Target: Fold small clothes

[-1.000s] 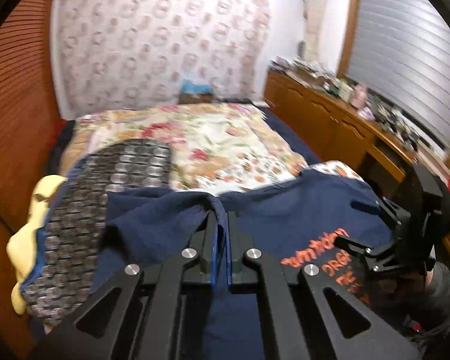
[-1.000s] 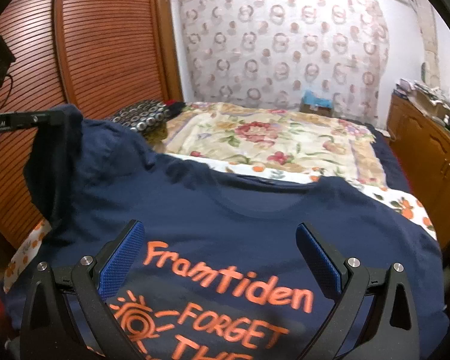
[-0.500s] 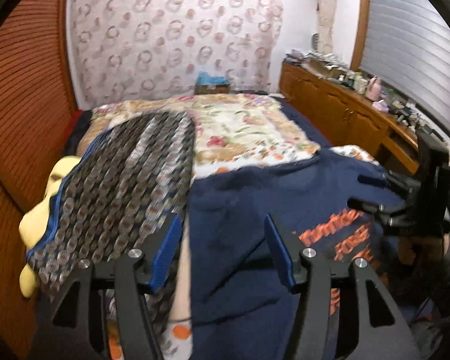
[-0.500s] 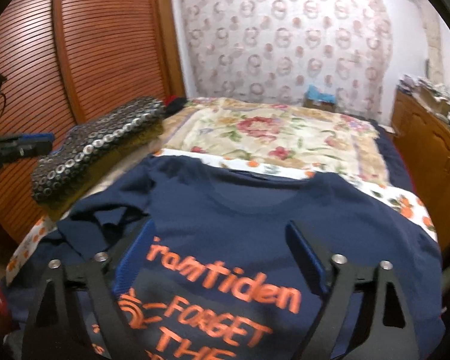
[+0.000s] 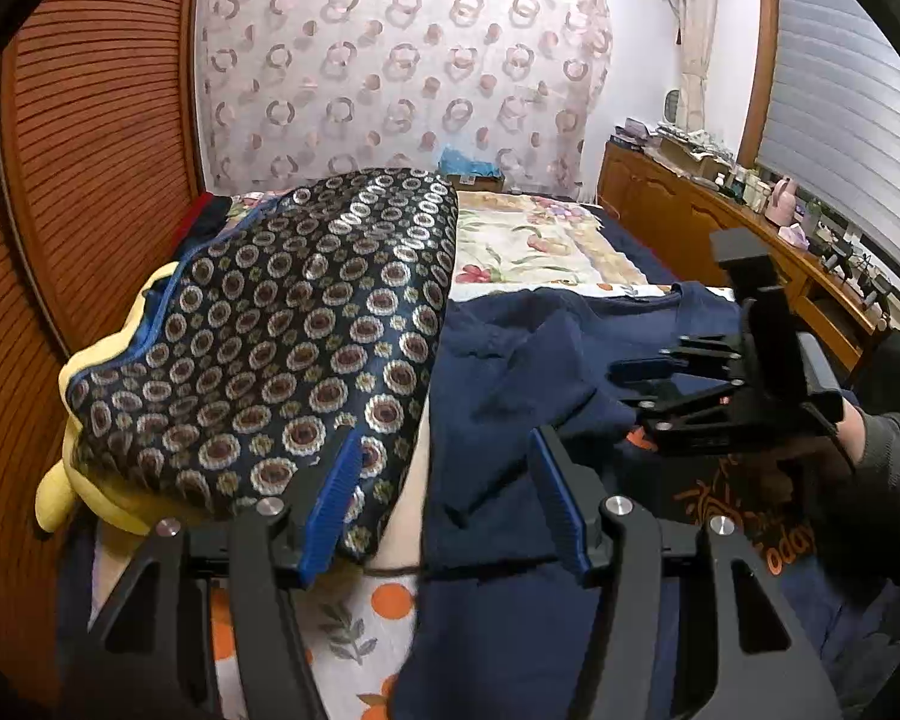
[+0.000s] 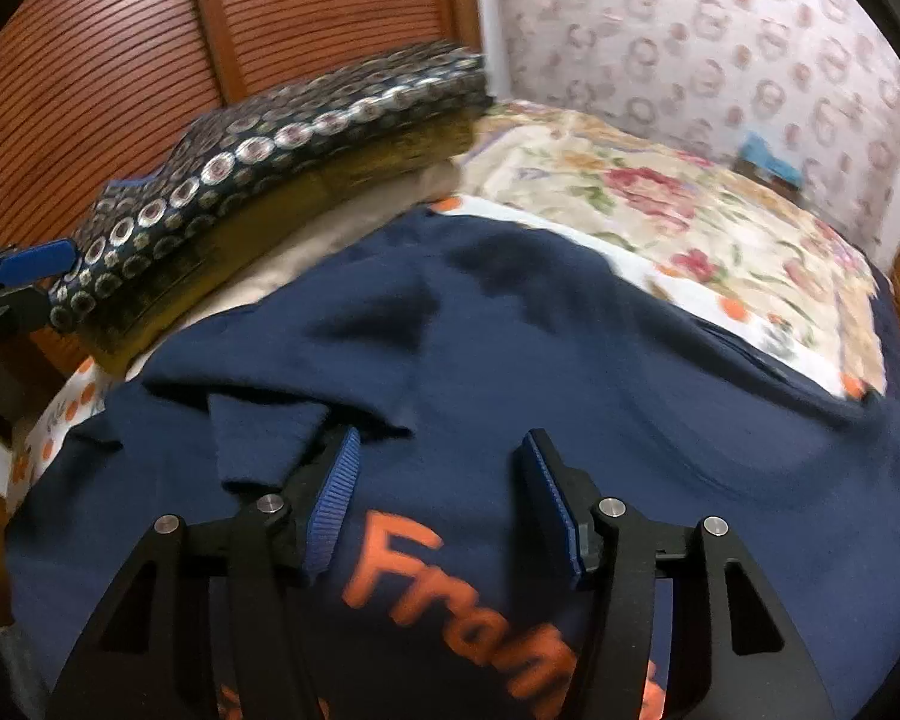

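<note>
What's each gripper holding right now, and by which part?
Nothing is held. The left gripper is open over the side edge of the navy T-shirt. The right gripper is closing above the shirt's printed chest, fingers not yet gripping the fabric.

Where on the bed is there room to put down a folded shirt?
The flowery quilt is bare beyond the navy T-shirt, up to the curtain. A thin strip of orange-print sheet shows between shirt and patterned cushion. The near side is crowded: shirt, cushion, both grippers.
</note>
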Tool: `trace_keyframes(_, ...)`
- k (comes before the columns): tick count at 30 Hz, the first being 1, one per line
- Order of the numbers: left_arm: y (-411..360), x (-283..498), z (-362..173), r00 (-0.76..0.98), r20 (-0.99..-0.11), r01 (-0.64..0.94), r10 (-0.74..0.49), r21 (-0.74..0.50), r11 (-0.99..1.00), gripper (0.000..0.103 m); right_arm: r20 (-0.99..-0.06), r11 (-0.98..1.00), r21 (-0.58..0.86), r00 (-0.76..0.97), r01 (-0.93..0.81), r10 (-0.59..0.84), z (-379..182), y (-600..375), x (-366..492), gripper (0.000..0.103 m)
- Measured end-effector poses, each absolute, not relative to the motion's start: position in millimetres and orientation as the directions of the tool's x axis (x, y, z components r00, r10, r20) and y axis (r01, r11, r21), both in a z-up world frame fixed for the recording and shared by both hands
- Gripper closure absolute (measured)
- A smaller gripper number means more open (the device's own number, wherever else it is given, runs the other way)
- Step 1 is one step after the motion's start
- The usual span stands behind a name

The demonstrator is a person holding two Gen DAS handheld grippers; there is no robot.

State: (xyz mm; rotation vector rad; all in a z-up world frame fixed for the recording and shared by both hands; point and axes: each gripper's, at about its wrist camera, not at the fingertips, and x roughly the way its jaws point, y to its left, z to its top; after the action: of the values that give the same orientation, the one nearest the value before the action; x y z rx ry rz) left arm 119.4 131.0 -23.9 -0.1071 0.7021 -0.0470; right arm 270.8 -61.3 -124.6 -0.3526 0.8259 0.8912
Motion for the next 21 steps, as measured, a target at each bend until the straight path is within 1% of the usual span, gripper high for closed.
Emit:
trace_keyframes(1, 130, 117, -26, 0.763, -0.642, 0.007, -0.079, -0.115, 0.993, 0.046, -0.763, 0.583, 0.043, 0.351, -0.811, 0.543, -126, -54, 269, 0.052)
trace_keyframes(3, 128, 114, -30, 0.767, -0.637, 0.008, -0.076, -0.108, 0.994, 0.046, -0.762, 0.560, 0.023, 0.348, -0.828, 0.547, -127, -44, 266, 0.064)
trace_keyframes(5, 127, 114, -31, 0.767, -0.637, 0.006, -0.072, -0.106, 0.994, 0.046, -0.761, 0.539, 0.013, 0.342, -0.842, 0.552, -128, -38, 264, 0.089)
trace_keyframes(7, 125, 111, -31, 0.770, -0.634, 0.006, -0.074, -0.108, 0.994, 0.046, -0.755, 0.522, 0.012, 0.335, -0.853, 0.564, -126, -36, 260, 0.100)
trace_keyframes(8, 124, 110, -30, 0.773, -0.630, 0.009, -0.075, -0.107, 0.994, 0.046, -0.748, 0.519, 0.015, 0.334, -0.855, 0.573, -125, -37, 259, 0.101)
trace_keyframes(11, 118, 105, -27, 0.779, -0.622, 0.018, -0.077, -0.101, 0.995, 0.046, -0.708, 0.529, 0.051, 0.343, -0.847, 0.618, -109, -52, 259, 0.102)
trace_keyframes(13, 115, 101, -24, 0.785, -0.614, 0.025, -0.078, -0.094, 0.995, 0.046, -0.677, 0.558, 0.050, 0.383, -0.828, 0.629, -92, -68, 257, 0.102)
trace_keyframes(16, 109, 95, -19, 0.795, -0.601, 0.039, -0.085, -0.089, 0.995, 0.046, -0.640, 0.624, 0.052, 0.454, -0.779, 0.620, -67, -96, 259, 0.102)
trace_keyframes(17, 107, 95, -18, 0.795, -0.600, 0.042, -0.089, -0.091, 0.995, 0.046, -0.639, 0.642, 0.051, 0.469, -0.765, 0.609, -63, -101, 260, 0.099)
trace_keyframes(18, 103, 95, -18, 0.794, -0.601, 0.048, -0.095, -0.093, 0.994, 0.046, -0.646, 0.653, 0.015, 0.491, -0.757, 0.584, -61, -103, 257, 0.098)
trace_keyframes(20, 96, 96, -18, 0.792, -0.601, 0.066, -0.108, -0.092, 0.994, 0.046, -0.687, 0.666, -0.081, 0.525, -0.742, 0.502, -67, -98, 256, 0.076)
trace_keyframes(21, 93, 97, -18, 0.791, -0.603, 0.072, -0.109, -0.086, 0.994, 0.046, -0.697, 0.675, -0.092, 0.531, -0.732, 0.481, -70, -98, 256, 0.073)
